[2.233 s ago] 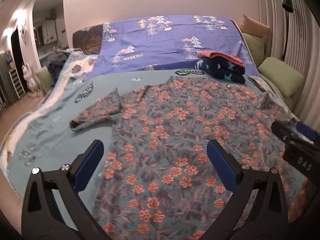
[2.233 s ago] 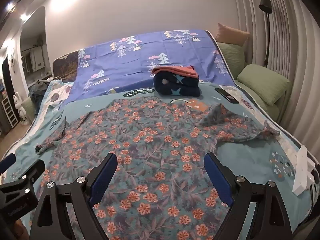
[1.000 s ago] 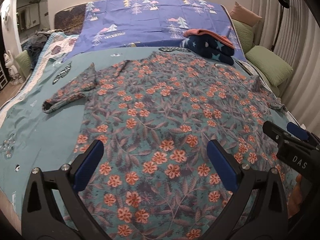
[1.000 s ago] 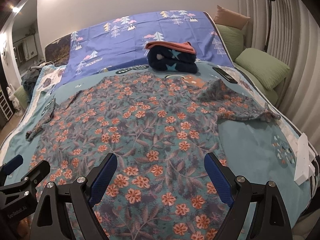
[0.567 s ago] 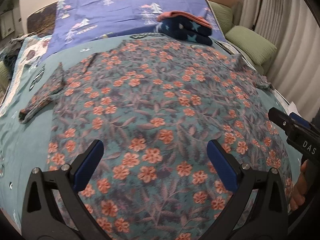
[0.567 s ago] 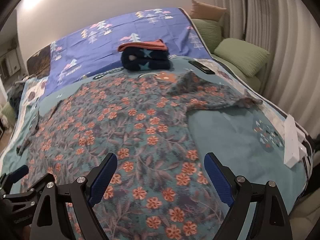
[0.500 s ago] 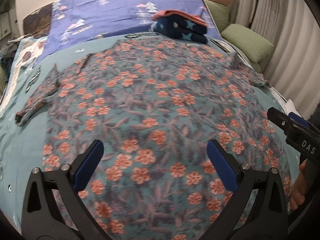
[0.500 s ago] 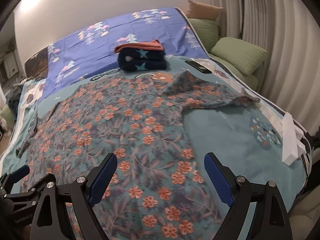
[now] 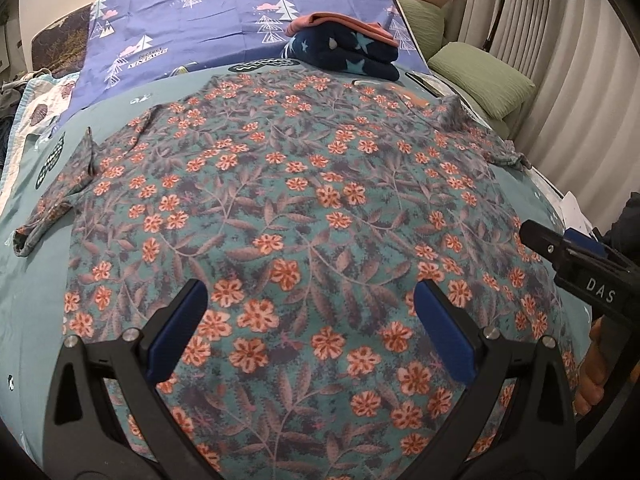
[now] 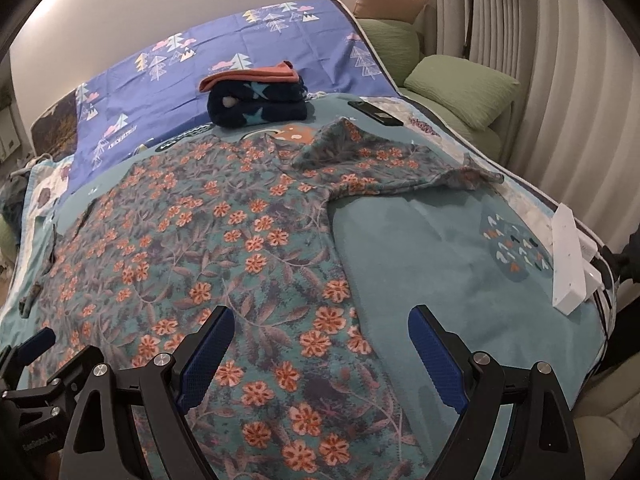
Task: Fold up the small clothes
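In the left wrist view, the left gripper hangs over the near hem of a floral shirt, its two blue-padded fingers spread wide with nothing between them. The shirt lies flat on a bed covered in teal fabric, filling the space between and ahead of the fingers. One sleeve stretches out past the left finger and ends in a rumpled cuff; the other sleeve reaches far beyond the right finger. Straight ahead, past the shirt's collar, a stack of folded clothes sits, dark blue with stars below and a coral piece on top. Behind it spreads a purple sheet printed with trees. Green pillows lie off beyond the right finger. The right gripper shows at the right edge of this view, well to the side of the right finger.

In the right wrist view, the right gripper has its fingers spread apart too, holding nothing. The left finger sits over the shirt's side edge; the right finger is over bare teal bedcover. The sleeve runs across ahead of the fingers. The folded clothes rest farther ahead, beside a dark remote. A white power strip lies at the bed's edge beyond the right finger. Part of the left gripper shows at the lower left.
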Action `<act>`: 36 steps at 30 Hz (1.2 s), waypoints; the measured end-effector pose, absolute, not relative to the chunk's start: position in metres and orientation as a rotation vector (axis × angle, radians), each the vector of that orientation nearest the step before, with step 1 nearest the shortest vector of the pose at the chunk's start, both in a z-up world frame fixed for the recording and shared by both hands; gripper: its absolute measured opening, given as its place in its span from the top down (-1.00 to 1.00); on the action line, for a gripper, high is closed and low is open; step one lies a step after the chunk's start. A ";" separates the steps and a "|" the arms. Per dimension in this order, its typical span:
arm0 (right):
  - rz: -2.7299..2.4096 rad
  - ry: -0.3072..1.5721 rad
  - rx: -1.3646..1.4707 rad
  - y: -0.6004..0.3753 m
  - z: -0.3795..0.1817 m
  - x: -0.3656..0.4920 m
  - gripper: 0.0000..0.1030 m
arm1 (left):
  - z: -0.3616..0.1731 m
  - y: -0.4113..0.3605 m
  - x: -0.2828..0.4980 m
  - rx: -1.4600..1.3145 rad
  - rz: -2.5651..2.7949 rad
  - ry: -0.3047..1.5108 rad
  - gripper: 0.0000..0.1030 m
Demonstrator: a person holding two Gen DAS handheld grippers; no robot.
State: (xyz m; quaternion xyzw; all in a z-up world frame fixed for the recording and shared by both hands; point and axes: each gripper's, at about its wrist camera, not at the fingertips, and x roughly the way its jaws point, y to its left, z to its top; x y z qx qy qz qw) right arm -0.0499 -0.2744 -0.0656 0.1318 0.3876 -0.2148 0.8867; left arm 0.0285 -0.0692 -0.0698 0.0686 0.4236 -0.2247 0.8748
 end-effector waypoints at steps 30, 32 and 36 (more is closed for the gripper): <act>-0.526 0.749 0.191 -0.215 -0.024 -0.109 -0.76 | -0.035 -0.026 -0.025 0.077 -0.617 0.823 -0.99; -0.524 0.755 0.186 -0.212 -0.026 -0.109 -0.76 | -0.035 -0.019 -0.024 0.057 -0.605 0.815 -0.99; -0.505 0.774 0.177 -0.205 -0.030 -0.103 -0.76 | -0.040 -0.006 -0.018 0.019 -0.572 0.831 -0.99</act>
